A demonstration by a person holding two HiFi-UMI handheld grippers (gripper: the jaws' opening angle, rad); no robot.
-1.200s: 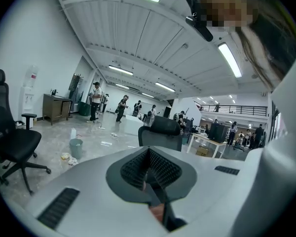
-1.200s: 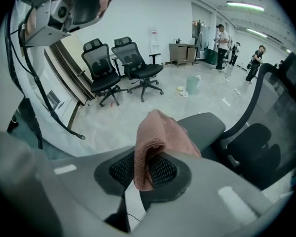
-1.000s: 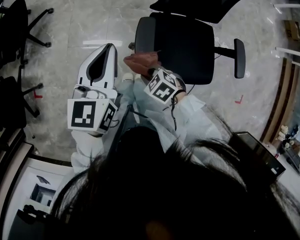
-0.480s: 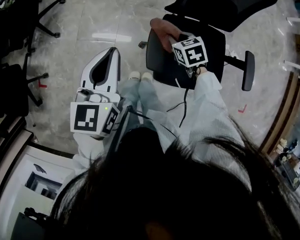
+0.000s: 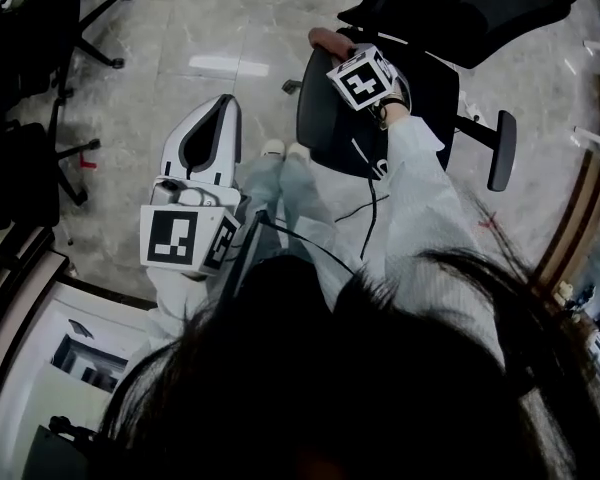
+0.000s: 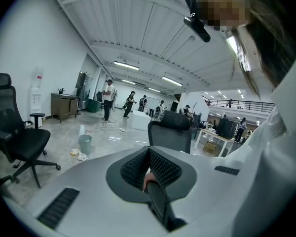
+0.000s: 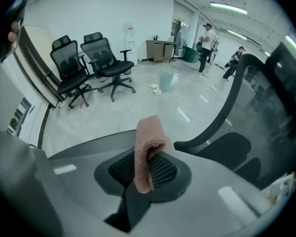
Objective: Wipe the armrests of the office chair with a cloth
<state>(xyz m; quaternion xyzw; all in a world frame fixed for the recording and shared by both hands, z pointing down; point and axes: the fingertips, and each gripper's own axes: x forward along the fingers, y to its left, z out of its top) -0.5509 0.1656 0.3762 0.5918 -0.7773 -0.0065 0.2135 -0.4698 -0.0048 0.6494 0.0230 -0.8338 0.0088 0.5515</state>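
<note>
One cloth (image 7: pixel 147 147) in right gripper (image 7: pixel 149 159), left gripper (image 6: pixel 149 176) closed

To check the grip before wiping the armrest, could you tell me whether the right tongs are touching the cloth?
Touching. The right gripper view shows the pink cloth pinched between the right tongs, folded over and hanging down in front of them.

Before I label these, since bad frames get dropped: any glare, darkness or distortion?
Head view: the person's hair blacks out the lower half, and a bright patch of glare sits on the floor. Left gripper view: strong fisheye bending, black corners. Right gripper view: same bending, but the cloth is sharp.
</note>
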